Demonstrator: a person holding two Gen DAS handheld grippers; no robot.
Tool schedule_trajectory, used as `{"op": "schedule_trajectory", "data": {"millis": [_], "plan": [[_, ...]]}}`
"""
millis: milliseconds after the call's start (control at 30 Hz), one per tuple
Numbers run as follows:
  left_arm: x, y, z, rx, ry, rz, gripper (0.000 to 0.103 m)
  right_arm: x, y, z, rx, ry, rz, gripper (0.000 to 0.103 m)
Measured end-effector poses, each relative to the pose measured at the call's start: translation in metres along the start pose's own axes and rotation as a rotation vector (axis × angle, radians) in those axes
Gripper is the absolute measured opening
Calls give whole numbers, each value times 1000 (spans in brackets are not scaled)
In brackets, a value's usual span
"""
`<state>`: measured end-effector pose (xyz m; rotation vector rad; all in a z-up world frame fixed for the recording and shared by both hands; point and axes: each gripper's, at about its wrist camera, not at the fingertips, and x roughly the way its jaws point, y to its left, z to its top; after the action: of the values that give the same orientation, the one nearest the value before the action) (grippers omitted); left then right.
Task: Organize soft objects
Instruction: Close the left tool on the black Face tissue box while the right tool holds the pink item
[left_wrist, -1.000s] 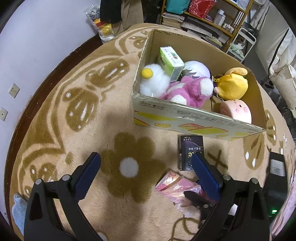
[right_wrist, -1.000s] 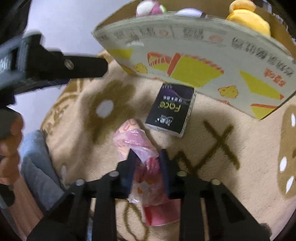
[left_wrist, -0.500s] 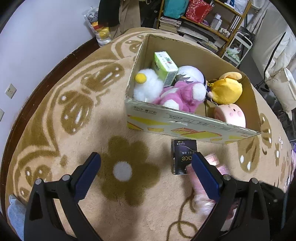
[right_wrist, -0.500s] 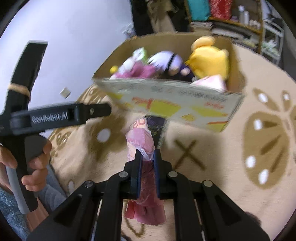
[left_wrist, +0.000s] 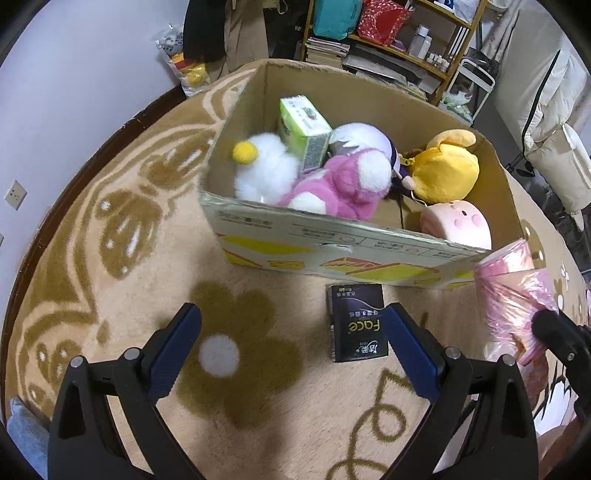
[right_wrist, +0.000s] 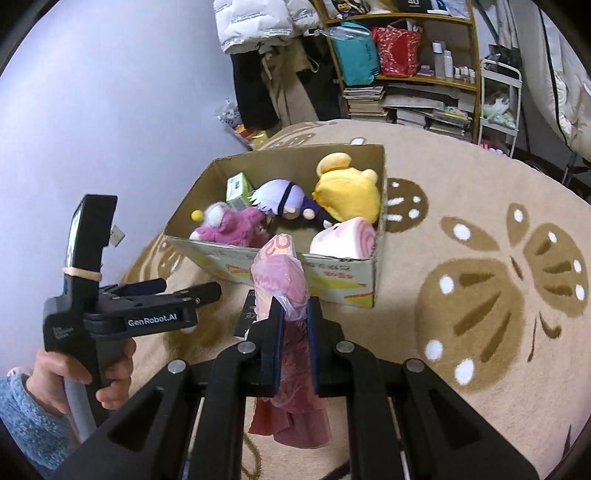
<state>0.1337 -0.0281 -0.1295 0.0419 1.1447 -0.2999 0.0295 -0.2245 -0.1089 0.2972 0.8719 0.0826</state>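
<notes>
Pink pack held above the rug, box beyond

Right tongs (right_wrist: 291, 317) are pinched tight on a pink plastic-wrapped soft pack (right_wrist: 282, 284), which sticks up past the fingertips and hangs down below them, off the rug (right_wrist: 480, 229). Left tongs (left_wrist: 291, 332) stand spread wide with nothing between them, hovering over the rug's brown flower pattern. Just ahead of them a dark tissue pack (left_wrist: 356, 326) lies flat on the rug, close to the front wall of the cardboard box (left_wrist: 332, 247). Inside the box sit a white plush (left_wrist: 266, 168), a pink plush (left_wrist: 336, 186), a purple-haired doll (right_wrist: 284, 201), a yellow plush (left_wrist: 447, 171), a pink roll cushion (left_wrist: 458, 225) and a green tissue pack (left_wrist: 303, 127). Farther back stands a cluttered shelf (right_wrist: 417, 81).
</notes>
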Motion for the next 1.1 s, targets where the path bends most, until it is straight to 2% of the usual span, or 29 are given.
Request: {"op": "schedule_trajectory", "data": {"millis": [367, 533, 633, 667, 800, 967, 1100], "plan": [[39, -13, -3, 10, 60, -1, 97, -3, -8, 0, 22, -17, 4, 12], [56, -25, -6, 59, 93, -3, 97, -5, -11, 2, 28, -26, 6, 12], [63, -32, -8, 84, 106, 9, 85, -7, -13, 3, 34, -39, 8, 12], [65, -34, -8, 90, 109, 8, 77, -8, -13, 4, 36, -45, 8, 12], [68, -37, -8, 81, 137, -66, 51, -14, -15, 7, 43, -74, 9, 12], [64, -36, -6, 46, 147, -91, 52, -19, -19, 9, 58, -90, 15, 12], [65, -36, -7, 26, 152, -96, 57, -20, -20, 11, 60, -95, 14, 12]]}}
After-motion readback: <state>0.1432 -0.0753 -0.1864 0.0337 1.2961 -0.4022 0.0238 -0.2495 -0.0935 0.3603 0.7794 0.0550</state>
